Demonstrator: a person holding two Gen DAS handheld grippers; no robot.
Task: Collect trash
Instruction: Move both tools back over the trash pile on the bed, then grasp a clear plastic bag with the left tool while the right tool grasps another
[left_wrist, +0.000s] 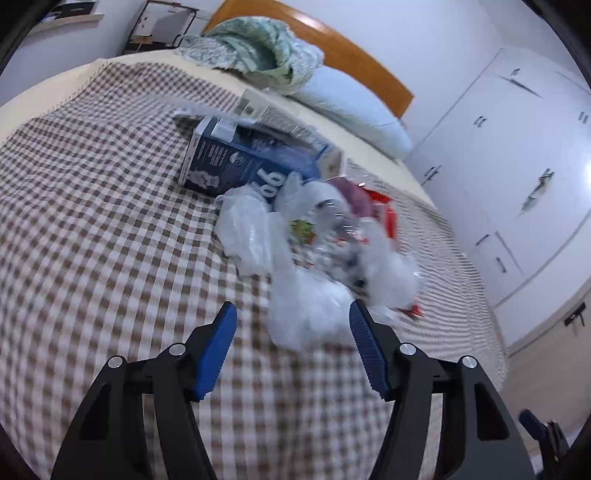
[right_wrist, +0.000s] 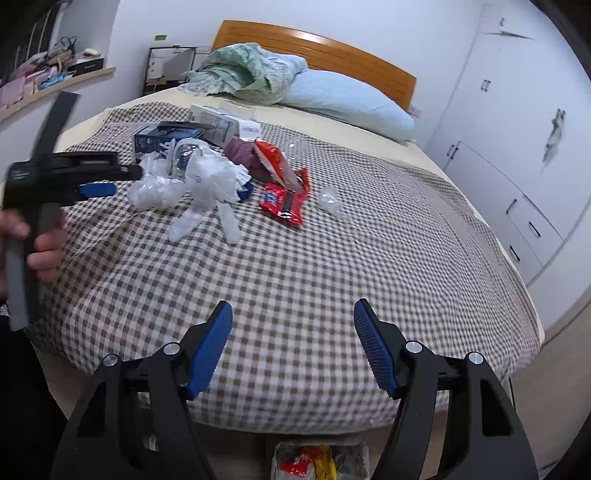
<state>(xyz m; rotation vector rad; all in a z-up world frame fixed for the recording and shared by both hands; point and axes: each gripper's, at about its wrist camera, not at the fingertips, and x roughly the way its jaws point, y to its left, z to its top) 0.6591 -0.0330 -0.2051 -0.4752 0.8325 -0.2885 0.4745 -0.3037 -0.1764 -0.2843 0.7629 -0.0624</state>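
A heap of trash lies on the checked bedspread (right_wrist: 295, 266): crumpled clear plastic bags (left_wrist: 306, 280) (right_wrist: 207, 177), a dark blue carton (left_wrist: 236, 162) (right_wrist: 159, 140), a white box (right_wrist: 221, 122), red snack wrappers (right_wrist: 284, 188), a maroon cloth (right_wrist: 243, 153) and a small clear plastic scrap (right_wrist: 330, 199). My left gripper (left_wrist: 293, 317) is open, with the plastic bags just ahead between its fingers. It also shows in the right wrist view (right_wrist: 99, 181), at the heap's left side. My right gripper (right_wrist: 293, 314) is open and empty over the bed's near edge.
A blue pillow (right_wrist: 347, 99) and a green blanket (right_wrist: 247, 70) lie by the wooden headboard (right_wrist: 317, 48). White wardrobes (right_wrist: 517, 147) stand on the right. A shelf (right_wrist: 55, 81) is on the left wall. A bag with colourful trash (right_wrist: 317, 461) sits on the floor below the bed's near edge.
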